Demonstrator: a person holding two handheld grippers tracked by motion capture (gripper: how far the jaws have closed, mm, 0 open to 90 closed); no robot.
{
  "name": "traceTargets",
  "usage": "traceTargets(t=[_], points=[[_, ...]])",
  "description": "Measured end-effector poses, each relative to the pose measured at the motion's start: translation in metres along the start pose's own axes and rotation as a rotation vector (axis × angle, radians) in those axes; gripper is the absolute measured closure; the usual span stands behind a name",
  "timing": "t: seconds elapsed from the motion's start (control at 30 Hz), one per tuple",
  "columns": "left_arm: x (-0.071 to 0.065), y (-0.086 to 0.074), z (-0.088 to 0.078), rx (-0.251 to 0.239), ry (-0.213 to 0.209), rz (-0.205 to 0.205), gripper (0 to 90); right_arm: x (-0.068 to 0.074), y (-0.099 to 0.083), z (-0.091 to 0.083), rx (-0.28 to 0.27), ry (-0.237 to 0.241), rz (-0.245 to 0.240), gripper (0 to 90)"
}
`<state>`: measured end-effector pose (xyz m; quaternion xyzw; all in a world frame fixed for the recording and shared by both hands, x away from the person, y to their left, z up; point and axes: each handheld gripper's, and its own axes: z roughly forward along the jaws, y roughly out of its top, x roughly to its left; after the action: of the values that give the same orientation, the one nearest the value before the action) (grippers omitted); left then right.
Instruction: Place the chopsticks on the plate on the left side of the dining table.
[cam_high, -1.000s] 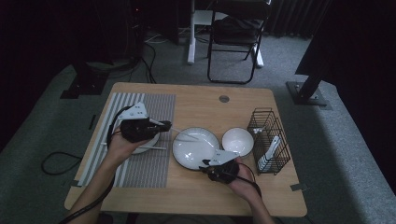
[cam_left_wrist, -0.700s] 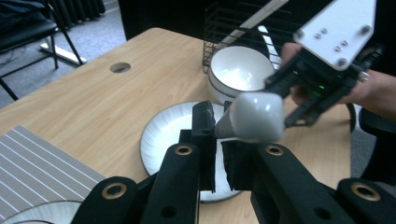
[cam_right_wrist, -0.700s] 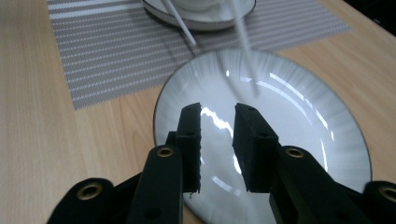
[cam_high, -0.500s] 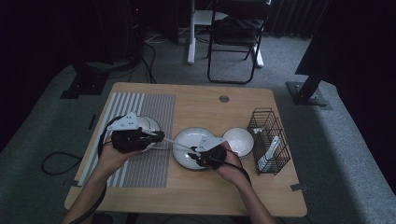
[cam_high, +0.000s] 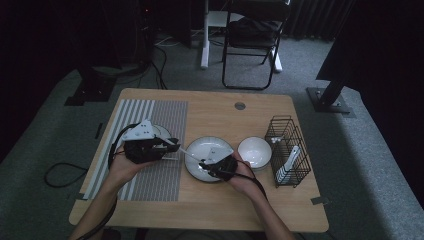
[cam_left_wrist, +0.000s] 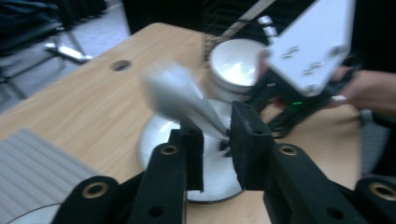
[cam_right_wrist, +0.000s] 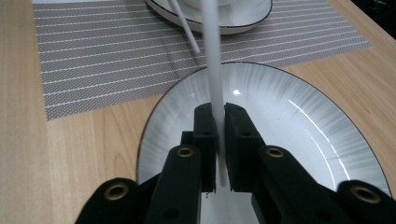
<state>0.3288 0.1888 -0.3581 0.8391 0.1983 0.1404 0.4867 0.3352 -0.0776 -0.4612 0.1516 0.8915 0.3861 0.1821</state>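
A long white utensil (cam_high: 189, 154) spans the gap between my two grippers above the large white plate (cam_high: 214, 147). My right gripper (cam_high: 204, 162) (cam_right_wrist: 220, 140) hangs over that plate (cam_right_wrist: 299, 116), and its jaws have just closed onto the utensil's thin handle (cam_right_wrist: 211, 56). My left gripper (cam_high: 170, 145) (cam_left_wrist: 219, 149) is over the striped mat's right edge. Its jaws have just been opening, and the utensil's blurred other end (cam_left_wrist: 187, 98) lies loosely between them. Farther off in the left gripper view, the right gripper's grey plate (cam_left_wrist: 313, 42) is in sight.
A white bowl (cam_high: 254, 150) (cam_left_wrist: 236, 60) sits right of the plate, and a black wire rack (cam_high: 287, 150) with a white utensil stands beyond it. On the striped mat (cam_high: 160, 180) a smaller dark-rimmed plate (cam_right_wrist: 243, 23) holds a thin white stick (cam_right_wrist: 187, 28).
My right hand has come up from the table's front edge to the large plate and closed on the utensil. The left gripper has stayed over the mat.
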Motion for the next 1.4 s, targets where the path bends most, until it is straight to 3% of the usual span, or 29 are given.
traceTargets(t=[0.1,0.23,0.37,0.5,0.63,0.83,1.13,1.2,1.4], points=[[-0.001,-0.003,0.002,0.017,0.056,0.010,73.5,0.000,-0.003,-0.003,-0.011,-0.004,0.023,86.4],[-0.004,-0.007,0.000,0.009,0.083,0.011,74.3,-0.002,-0.005,-0.004,0.013,-0.025,0.036,86.5],[-0.008,-0.006,-0.004,-0.015,0.118,0.024,80.6,-0.002,-0.005,-0.003,0.039,-0.038,0.047,86.5],[-0.010,0.000,-0.006,-0.034,0.150,0.041,85.1,0.003,-0.003,0.000,0.054,-0.042,0.029,86.5],[-0.009,0.002,-0.004,-0.023,0.172,0.048,85.2,0.009,-0.001,0.003,0.059,-0.039,0.009,86.6],[-0.002,-0.005,-0.001,-0.008,0.213,0.013,85.2,0.012,0.000,0.001,0.041,-0.026,-0.005,86.6],[0.021,-0.037,0.005,0.092,0.295,-0.084,84.2,0.016,0.006,-0.006,0.015,-0.012,-0.032,86.6],[0.024,-0.042,0.004,0.089,0.299,-0.110,82.7,0.017,0.008,-0.006,0.021,-0.008,-0.038,86.6],[0.018,-0.045,-0.007,0.056,0.296,-0.105,79.3,0.019,0.015,0.005,0.056,0.001,-0.055,86.6]])
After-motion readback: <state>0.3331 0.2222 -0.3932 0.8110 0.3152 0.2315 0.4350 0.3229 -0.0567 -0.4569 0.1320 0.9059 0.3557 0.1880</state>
